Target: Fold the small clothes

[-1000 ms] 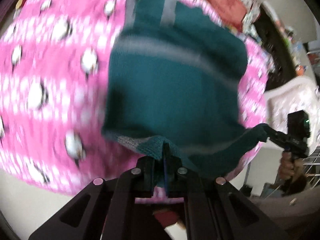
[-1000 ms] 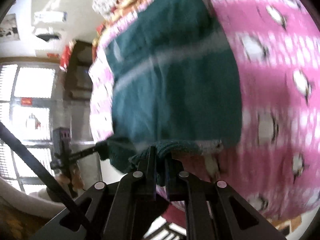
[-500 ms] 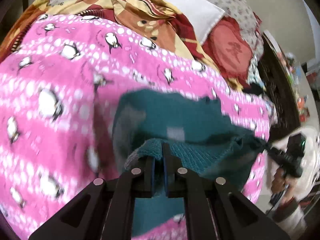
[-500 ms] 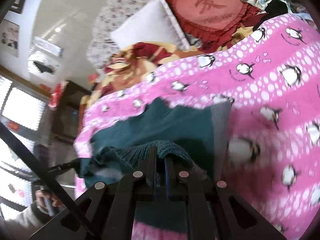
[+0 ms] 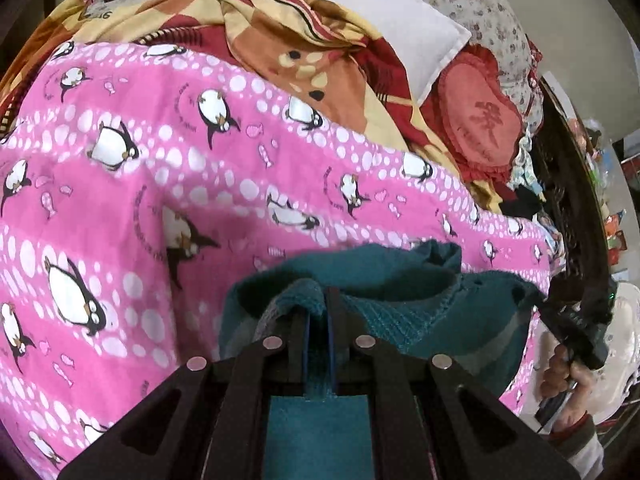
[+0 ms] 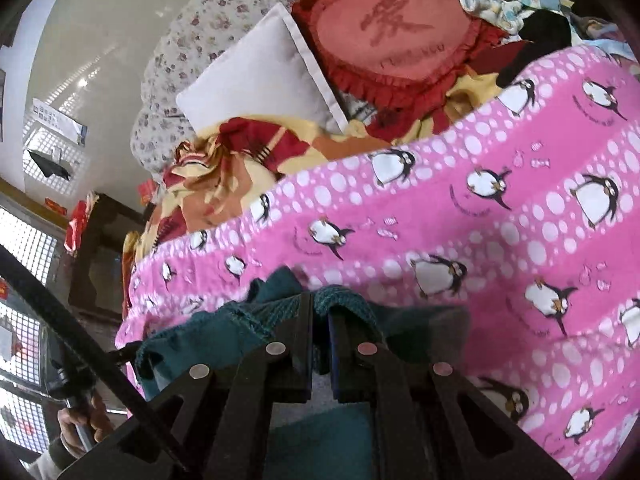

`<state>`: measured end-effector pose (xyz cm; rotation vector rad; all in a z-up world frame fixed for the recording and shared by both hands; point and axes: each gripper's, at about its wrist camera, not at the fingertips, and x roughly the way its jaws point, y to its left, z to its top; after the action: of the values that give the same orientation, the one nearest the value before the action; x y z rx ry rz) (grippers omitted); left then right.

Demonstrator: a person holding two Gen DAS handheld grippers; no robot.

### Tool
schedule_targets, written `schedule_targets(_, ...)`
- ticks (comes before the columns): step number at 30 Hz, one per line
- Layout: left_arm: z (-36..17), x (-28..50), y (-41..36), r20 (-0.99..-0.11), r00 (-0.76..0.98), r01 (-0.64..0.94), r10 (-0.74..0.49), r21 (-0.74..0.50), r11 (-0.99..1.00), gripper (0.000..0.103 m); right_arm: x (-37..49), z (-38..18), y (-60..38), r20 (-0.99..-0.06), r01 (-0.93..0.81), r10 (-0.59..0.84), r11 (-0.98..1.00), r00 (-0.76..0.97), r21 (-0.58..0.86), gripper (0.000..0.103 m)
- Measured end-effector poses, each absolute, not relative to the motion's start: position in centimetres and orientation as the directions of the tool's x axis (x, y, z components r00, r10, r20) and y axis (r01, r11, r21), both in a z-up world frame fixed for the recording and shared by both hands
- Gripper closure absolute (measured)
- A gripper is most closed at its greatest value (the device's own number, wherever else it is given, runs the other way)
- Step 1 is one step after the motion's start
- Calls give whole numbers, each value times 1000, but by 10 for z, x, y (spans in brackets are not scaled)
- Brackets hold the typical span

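Note:
A dark teal knit garment [image 5: 400, 280] lies doubled over on the pink penguin blanket [image 5: 160, 160]. My left gripper [image 5: 318, 296] is shut on one corner of its ribbed hem, and the cloth bunches over the fingertips. In the right wrist view my right gripper [image 6: 320, 304] is shut on the other corner of the teal garment [image 6: 240, 320]. The hem hangs slack between the two grippers. Each camera shows the other gripper at the frame's side: the right gripper [image 5: 536, 300] and the left gripper [image 6: 128, 354], each in a hand. The garment's lower layer is mostly hidden under the gripper bodies.
Beyond the pink blanket [image 6: 500, 220] lie a crumpled yellow-and-red quilt [image 5: 300, 40], a white pillow [image 5: 384, 28] and a red heart-shaped cushion [image 5: 480, 128]. Dark wooden furniture [image 5: 568, 200] stands along the bed's right side. A barred window [image 6: 24, 248] is on the left.
The garment was spread flat with both grippers on its near hem. Both grippers have carried that hem forward over the garment, doubling it, and the pillows have come into view.

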<state>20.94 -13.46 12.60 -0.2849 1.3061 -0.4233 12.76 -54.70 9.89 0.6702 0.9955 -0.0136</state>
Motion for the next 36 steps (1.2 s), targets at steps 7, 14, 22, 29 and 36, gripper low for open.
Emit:
schedule_targets(7,131,203,-124,-876,198,124,-440,-422,898,65,110,98,-542,-831,323,207,852,516,412,65)
schedule_targets(14,176,171,-116,-853,315,183,-416,-375,909,32,80,132,-518,-784,220,296,853,545,474,60)
schedule_targets(22,133,152,-176,-913,295,283,-283,-199,938,32,110,91,-450,-835,122,304,909,458,398,60)
schedule_targets(29,107,161,-192,-923,354,312,-154,-38,949,27,147,66,-438,-901,141,121,971,417,195,64)
schedule_targets(36,131,142,-180,-913,341,282,-223,-127,951,27,142,104,-430,-866,67,224,957,446,281,63)
